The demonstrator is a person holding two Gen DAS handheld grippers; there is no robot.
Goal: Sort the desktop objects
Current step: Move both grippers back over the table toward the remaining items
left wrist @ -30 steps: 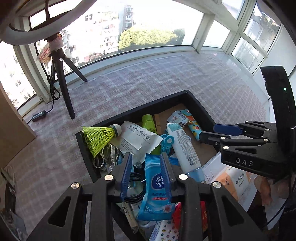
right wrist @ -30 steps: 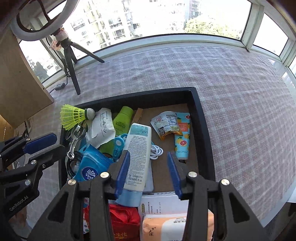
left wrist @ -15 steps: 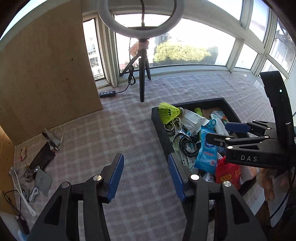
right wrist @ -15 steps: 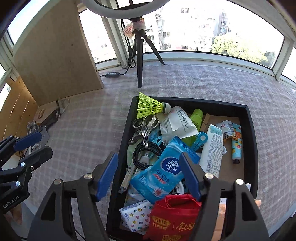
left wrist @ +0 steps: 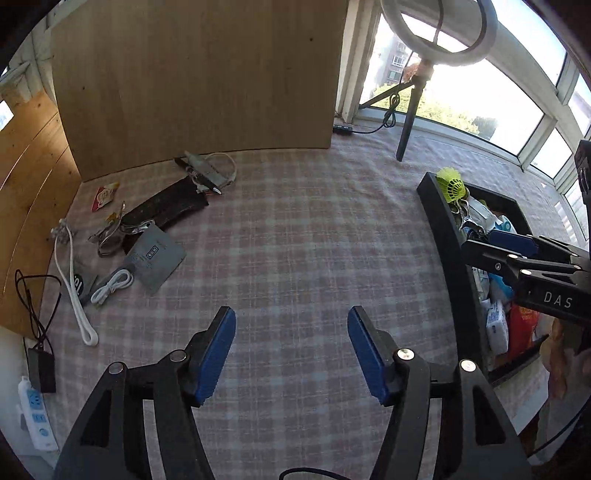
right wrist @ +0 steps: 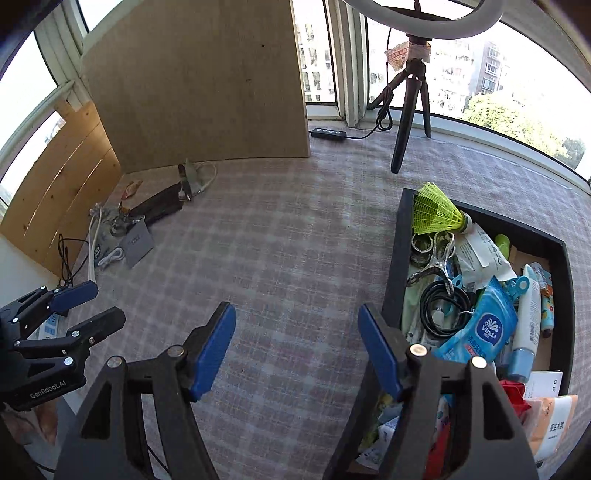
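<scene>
Checked cloth [left wrist: 295, 236] covers the whole table, and big windows [right wrist: 480, 74] run behind it with a ring light [left wrist: 436, 33] on a tripod [right wrist: 406, 110]. A wooden board [left wrist: 199, 74] stands at the back.

The left gripper [left wrist: 291, 350] hangs over bare cloth. Its jaws are opening and nothing is between them. The right gripper [right wrist: 297, 347] is wide apart too, with only cloth between its blue pads [right wrist: 214, 350]. Its right finger sits just beside the rim of the black tray [right wrist: 397, 266].

The tray is on the right side of the table and it is full. A yellow shuttlecock [right wrist: 437, 216] lies at its far left corner. Near it are metal clips [right wrist: 436, 251], a black cable [right wrist: 445, 306], a blue tissue pack [right wrist: 484, 328], a white tube [right wrist: 526, 321] and a red bag [right wrist: 513, 398].

Well apart from the tray, by the board on the left, lies a small pile. It has a dark case [left wrist: 166, 208], a grey card [left wrist: 155, 256], a white cord [left wrist: 74, 288] and a small coiled cable [left wrist: 112, 284]. A white power strip [left wrist: 35, 413] lies at the left edge.
</scene>
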